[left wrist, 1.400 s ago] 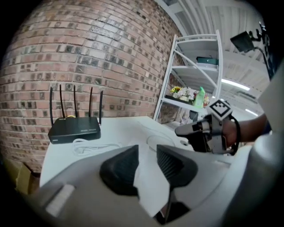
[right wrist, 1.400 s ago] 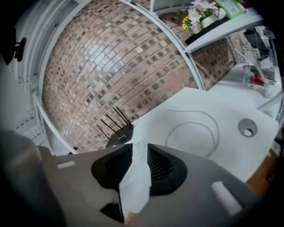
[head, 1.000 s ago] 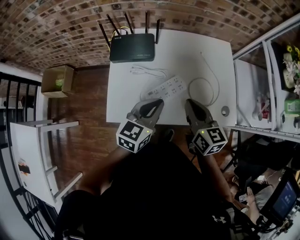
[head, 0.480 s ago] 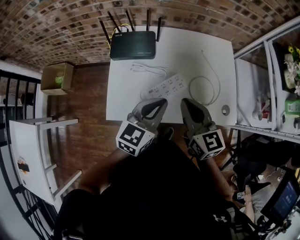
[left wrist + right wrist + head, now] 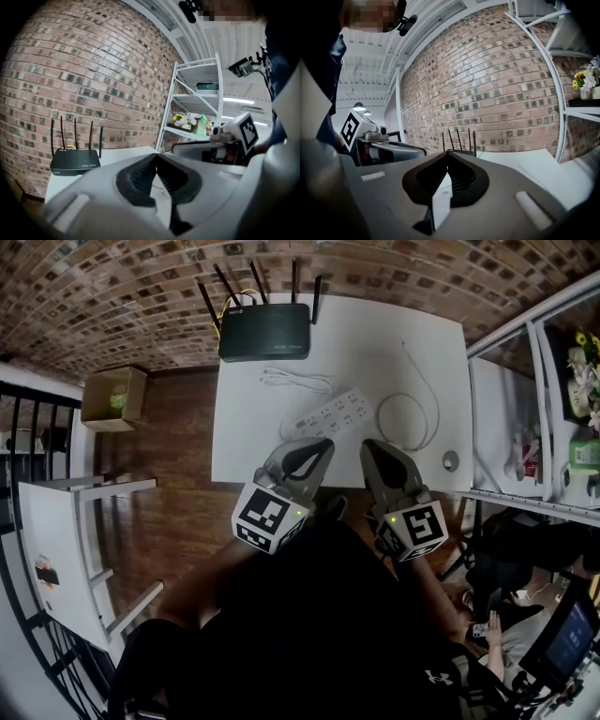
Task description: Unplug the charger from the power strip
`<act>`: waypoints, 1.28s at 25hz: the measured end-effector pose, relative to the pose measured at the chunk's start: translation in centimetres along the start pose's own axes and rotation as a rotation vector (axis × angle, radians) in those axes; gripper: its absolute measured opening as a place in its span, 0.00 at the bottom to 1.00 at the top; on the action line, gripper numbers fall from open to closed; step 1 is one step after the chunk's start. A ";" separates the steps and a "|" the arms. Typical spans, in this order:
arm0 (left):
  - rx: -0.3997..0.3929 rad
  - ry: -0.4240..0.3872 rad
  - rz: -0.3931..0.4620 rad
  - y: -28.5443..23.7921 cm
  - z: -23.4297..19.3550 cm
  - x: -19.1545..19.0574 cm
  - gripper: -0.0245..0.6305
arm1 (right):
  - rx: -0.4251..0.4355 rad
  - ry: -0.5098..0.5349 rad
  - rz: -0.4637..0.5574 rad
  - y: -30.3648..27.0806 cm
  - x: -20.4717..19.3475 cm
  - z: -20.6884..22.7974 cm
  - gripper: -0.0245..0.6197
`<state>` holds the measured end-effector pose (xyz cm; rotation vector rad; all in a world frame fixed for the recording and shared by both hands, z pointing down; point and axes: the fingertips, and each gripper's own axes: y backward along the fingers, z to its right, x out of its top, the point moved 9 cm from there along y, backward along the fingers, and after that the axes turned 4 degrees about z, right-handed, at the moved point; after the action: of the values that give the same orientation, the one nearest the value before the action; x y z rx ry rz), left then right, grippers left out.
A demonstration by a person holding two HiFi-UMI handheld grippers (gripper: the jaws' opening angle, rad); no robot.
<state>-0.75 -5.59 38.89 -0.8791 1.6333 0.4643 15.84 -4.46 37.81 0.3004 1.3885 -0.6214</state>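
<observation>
Head view: overhead camera, facing steeply down; table [image 5: 375, 343] at middle distance, brick wall [image 5: 112, 296] far, floor [image 5: 178, 474] left, shelf [image 5: 534, 409] right, both grippers nearest, low in the picture

Left gripper view: camera rides the left gripper [image 5: 324, 441], low and close behind its jaws, facing far across the table toward the router [image 5: 264, 334] and wall; the right gripper [image 5: 367, 442] shows at its right side

Right gripper view: same seat on the right gripper, also facing far; the left gripper shows at its left side

Shared: router, table, wall and shelf appear in all three views; each gripper view catches the other gripper
</observation>
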 end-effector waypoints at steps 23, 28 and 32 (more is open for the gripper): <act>0.003 0.003 -0.004 0.1 -0.1 0.0 0.04 | -0.006 0.003 -0.017 0.0 -0.3 -0.1 0.05; -0.001 0.009 -0.016 -0.1 0.0 -0.2 0.04 | -0.009 -0.008 -0.031 0.1 -0.4 0.0 0.05; -0.002 0.009 -0.017 -0.1 0.0 -0.2 0.04 | -0.014 -0.006 -0.015 0.1 -0.4 0.1 0.05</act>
<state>-0.64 -5.63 39.07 -0.8969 1.6327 0.4503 15.96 -4.40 38.23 0.2764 1.3897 -0.6244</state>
